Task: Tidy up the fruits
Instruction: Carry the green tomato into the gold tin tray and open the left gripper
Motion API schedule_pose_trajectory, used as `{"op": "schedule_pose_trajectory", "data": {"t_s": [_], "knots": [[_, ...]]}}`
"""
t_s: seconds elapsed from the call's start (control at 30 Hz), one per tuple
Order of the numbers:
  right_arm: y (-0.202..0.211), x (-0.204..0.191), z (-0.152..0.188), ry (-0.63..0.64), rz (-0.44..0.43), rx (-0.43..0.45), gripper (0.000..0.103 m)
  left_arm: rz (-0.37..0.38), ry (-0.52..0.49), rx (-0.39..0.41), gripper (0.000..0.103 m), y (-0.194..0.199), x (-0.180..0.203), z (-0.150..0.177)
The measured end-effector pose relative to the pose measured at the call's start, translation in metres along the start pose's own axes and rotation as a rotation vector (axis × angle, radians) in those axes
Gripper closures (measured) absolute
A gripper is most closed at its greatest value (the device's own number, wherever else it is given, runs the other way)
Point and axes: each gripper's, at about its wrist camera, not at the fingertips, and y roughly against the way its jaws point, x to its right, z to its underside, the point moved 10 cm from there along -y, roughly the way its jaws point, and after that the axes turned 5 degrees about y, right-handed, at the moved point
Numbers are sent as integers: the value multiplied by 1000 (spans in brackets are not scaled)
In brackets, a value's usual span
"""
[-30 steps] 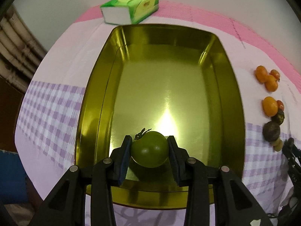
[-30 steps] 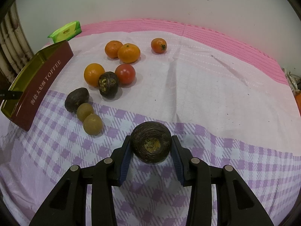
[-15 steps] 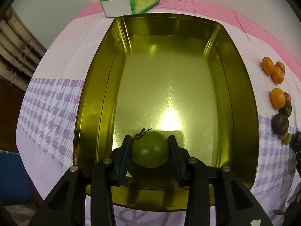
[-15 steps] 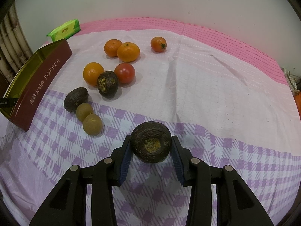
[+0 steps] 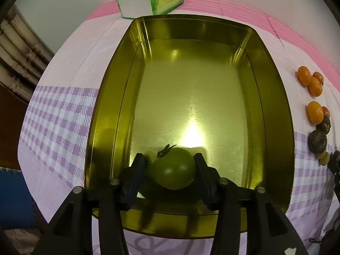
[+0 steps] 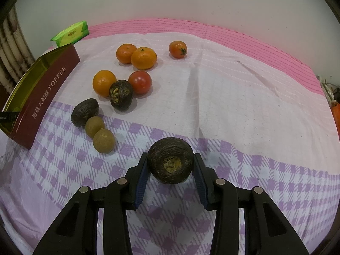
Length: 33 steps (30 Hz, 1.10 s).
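Left wrist view puts the green tomato (image 5: 173, 167) at the near end of the gold tin (image 5: 274, 97), resting on the tin's floor between the jaws of my left hand-held gripper (image 5: 169, 165). Those jaws are opening: a gap shows on the left side of the tomato, while the right pad looks just beside it or barely touching, so I count it as released. It is the only fruit I can see in the tin; the rest of the floor is bare and shiny.

My right hand-held gripper (image 6: 171, 167) is clamped on a dark wrinkled fruit (image 6: 170, 162), both blue pads pressed against its sides, above the purple-checked cloth of the surface (image 6: 244, 97). I cannot tell whether the fruit is lifted or touching the cloth.

Farther out on the cloth lie three oranges (image 6: 143, 57), a red tomato (image 6: 139, 82), a smaller orange-red tomato (image 6: 178, 49), two more dark wrinkled fruits (image 6: 121, 94) and two small brownish-green round ones (image 6: 104, 140), all loose, clustered left of centre. The tin stands at the far left in the right wrist view, with a green tissue pack (image 6: 71, 33) beyond it.

I judge the job barely begun: one fruit delivered, one in hand, nine waiting on the cloth.
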Motion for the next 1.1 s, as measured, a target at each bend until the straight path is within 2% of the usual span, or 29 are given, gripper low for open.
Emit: {"op": "schedule_pose_trajectory", "data": {"t_s": [0.13,0.2,0.4,0.63,0.7,0.73,0.87,1.1], "knots": [[0,0,1,-8,6,0,62,35,7,-3,52,2,1,2],[1,1,2,-9,8,-1,62,59,7,10,43,7,4,1],[5,4,3,-7,20,-7,62,88,-11,67,30,25,8,-4],[21,6,-3,15,51,5,62,82,-7,142,23,49,1,-12],[28,5,-9,23,50,16,62,78,1,162,13,56,-2,-11],[30,3,-14,30,51,22,62,75,4,168,13,57,-4,-12],[48,-11,-32,70,27,60,62,67,31,182,11,63,-13,-11],[68,-76,-67,150,-127,107,62,26,80,207,5,70,-33,-7]]}}
